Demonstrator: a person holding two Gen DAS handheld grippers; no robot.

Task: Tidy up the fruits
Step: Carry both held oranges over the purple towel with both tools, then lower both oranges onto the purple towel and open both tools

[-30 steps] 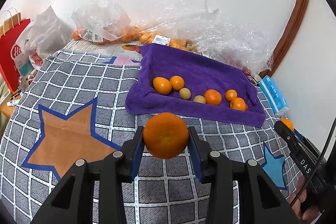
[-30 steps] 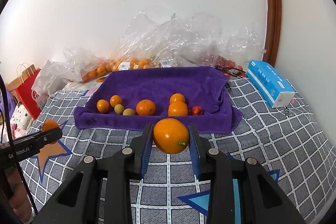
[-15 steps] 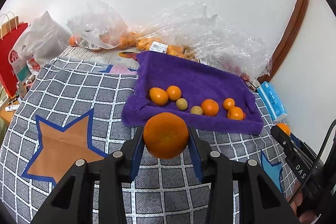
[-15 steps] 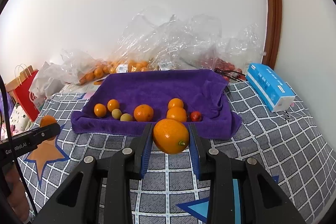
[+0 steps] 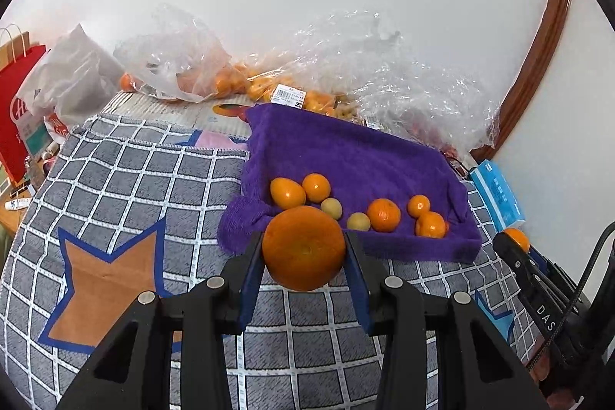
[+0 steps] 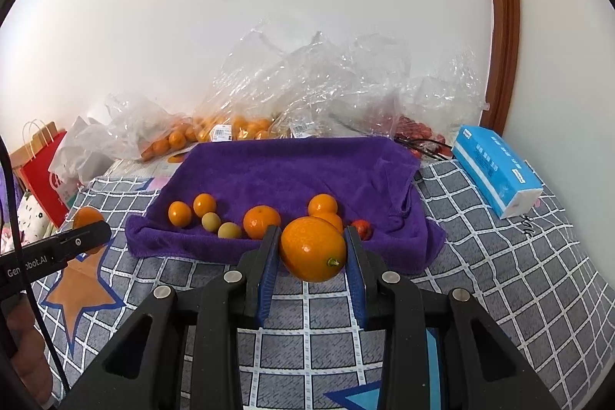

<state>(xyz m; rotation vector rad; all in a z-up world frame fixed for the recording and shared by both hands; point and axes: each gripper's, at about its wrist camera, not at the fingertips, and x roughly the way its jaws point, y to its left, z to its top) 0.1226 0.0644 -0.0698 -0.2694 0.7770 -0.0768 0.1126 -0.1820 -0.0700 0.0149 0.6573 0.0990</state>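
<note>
L claw point(image 5: 303, 252) grips orange point(image 5: 303, 248); R claw point(image 6: 312, 248) grips mandarin point(image 6: 313, 248); purple towel point(image 6: 292, 171) holds 8 fruits.

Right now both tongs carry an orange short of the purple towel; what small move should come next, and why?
Probably ease the left tongs forward over the purple towel to set its orange by the fruit row. The right tongs also grip an orange, and both hang above the checked blanket, short of the towel's near edge.
</note>
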